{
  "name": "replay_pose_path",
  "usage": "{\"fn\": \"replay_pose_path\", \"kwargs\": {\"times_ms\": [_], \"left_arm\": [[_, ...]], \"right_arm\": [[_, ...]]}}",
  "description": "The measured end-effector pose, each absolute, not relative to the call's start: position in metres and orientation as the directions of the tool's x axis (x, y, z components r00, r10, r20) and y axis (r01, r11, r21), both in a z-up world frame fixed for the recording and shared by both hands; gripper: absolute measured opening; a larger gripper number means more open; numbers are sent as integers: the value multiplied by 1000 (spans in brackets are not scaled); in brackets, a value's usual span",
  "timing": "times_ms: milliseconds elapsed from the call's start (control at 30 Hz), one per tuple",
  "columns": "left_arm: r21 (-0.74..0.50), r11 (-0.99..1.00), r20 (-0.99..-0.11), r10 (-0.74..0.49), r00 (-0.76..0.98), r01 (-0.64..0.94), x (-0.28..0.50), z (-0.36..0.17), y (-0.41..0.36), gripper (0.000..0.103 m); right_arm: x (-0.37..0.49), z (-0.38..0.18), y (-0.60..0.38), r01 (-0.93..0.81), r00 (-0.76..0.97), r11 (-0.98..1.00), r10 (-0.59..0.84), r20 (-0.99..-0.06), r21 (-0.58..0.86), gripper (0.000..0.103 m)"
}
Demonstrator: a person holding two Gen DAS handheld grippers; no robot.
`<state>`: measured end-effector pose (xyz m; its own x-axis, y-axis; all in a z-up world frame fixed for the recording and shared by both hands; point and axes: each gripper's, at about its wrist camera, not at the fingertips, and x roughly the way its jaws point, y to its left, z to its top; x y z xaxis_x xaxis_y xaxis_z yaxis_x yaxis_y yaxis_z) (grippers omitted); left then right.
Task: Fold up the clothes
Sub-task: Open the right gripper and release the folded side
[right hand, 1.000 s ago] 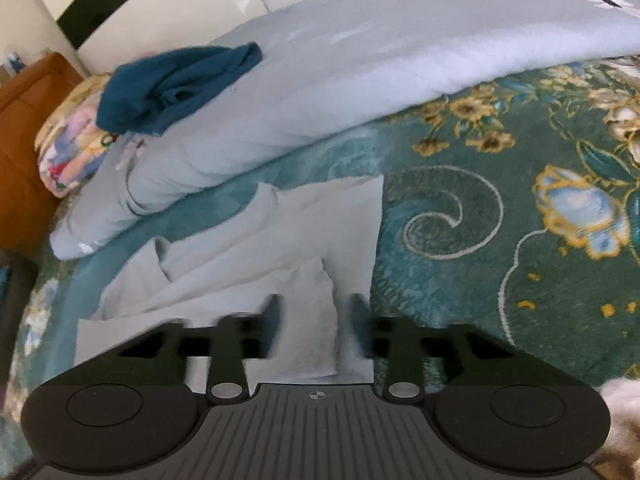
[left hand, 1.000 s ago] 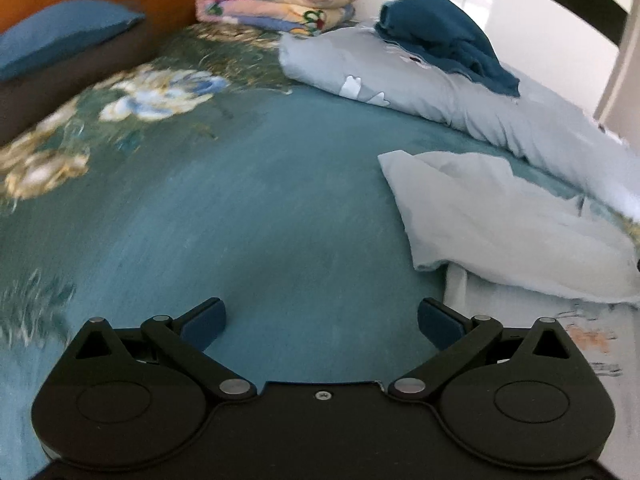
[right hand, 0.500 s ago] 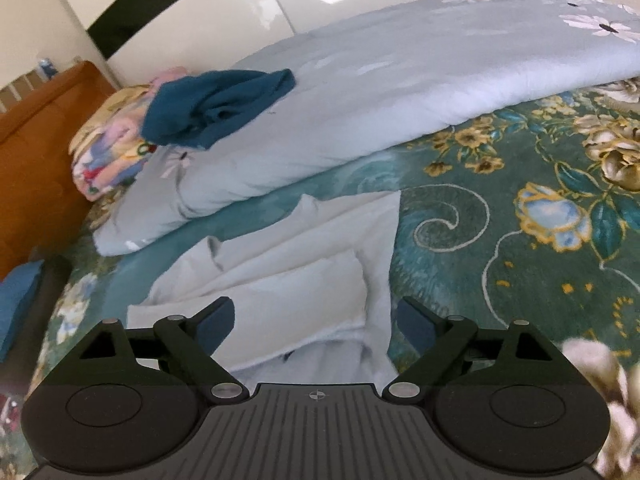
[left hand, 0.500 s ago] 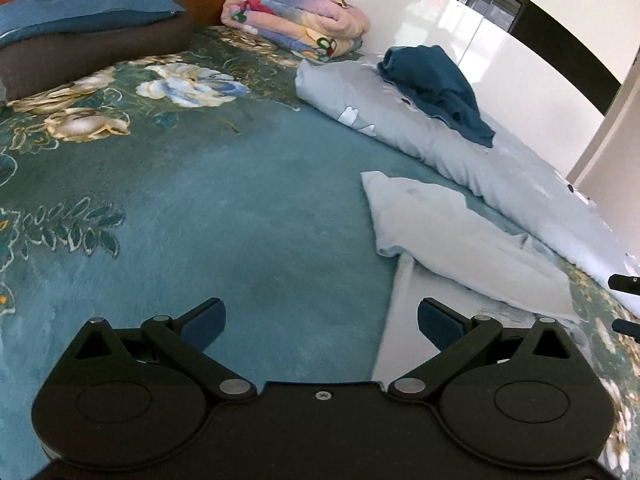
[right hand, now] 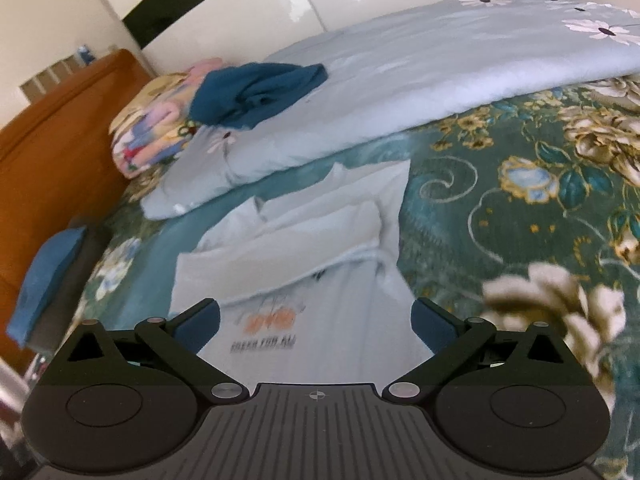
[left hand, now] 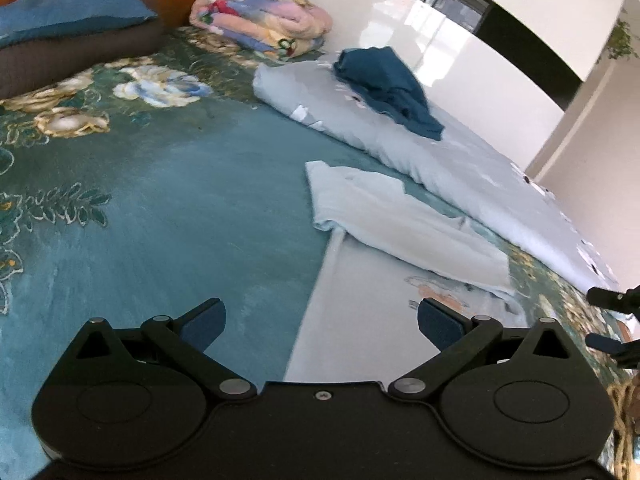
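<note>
The left gripper (left hand: 320, 322) has its blue-padded fingers (left hand: 202, 322) spread wide with nothing between them; it hangs over the teal floral bedspread (left hand: 160, 208), clear of the cloth. The right gripper (right hand: 314, 320) is opening, its jaws wide apart and its pads (right hand: 430, 326) pressing on nothing, though the pale shirt lies below the gap.

That pale blue T-shirt (right hand: 320, 264) lies on the bedspread in front of both grippers. Its near part is flat, showing an orange print and a line of dark lettering (right hand: 264, 344). Its far part is folded back over itself in a rumpled band, with a sleeve or hem edge (left hand: 324, 184) reaching toward the far side of the bed. In the left view the shirt sits to the right of the gripper's middle, and the right gripper's dark fingertips show at the right edge.

Beyond the shirt a light blue quilt (right hand: 400, 92) with white daisies stretches across the bed, a dark teal garment (right hand: 256, 96) bunched on top of it. A folded multicoloured blanket (left hand: 260, 20) rests by the orange-brown headboard (right hand: 52, 132), beside a blue pillow (left hand: 68, 10) stacked on a darker one.
</note>
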<state>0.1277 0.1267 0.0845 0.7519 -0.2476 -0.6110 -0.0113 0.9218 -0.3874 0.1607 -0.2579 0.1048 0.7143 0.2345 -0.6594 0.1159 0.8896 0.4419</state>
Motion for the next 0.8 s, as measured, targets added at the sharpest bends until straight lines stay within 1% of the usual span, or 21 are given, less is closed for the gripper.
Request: {"fn": "replay_pose_path", "kwargs": {"times_ms": [267, 467, 533, 800], "left_arm": [[-380, 924, -603, -282, 746, 42, 100, 98, 112, 101], [-367, 924, -592, -319, 740, 104, 76, 92, 98, 101], [-358, 925, -592, -332, 734, 130, 68, 88, 94, 101], [-345, 929, -620, -334, 710, 136, 50, 81, 88, 101]], "right_arm": [[113, 111, -256, 84, 716, 894, 254, -651, 441, 103], [81, 111, -259, 54, 721, 907, 253, -645, 417, 103], [69, 110, -258, 21, 723, 915, 265, -638, 404, 103], [37, 96, -259, -1, 692, 934, 259, -673, 358, 103]]}}
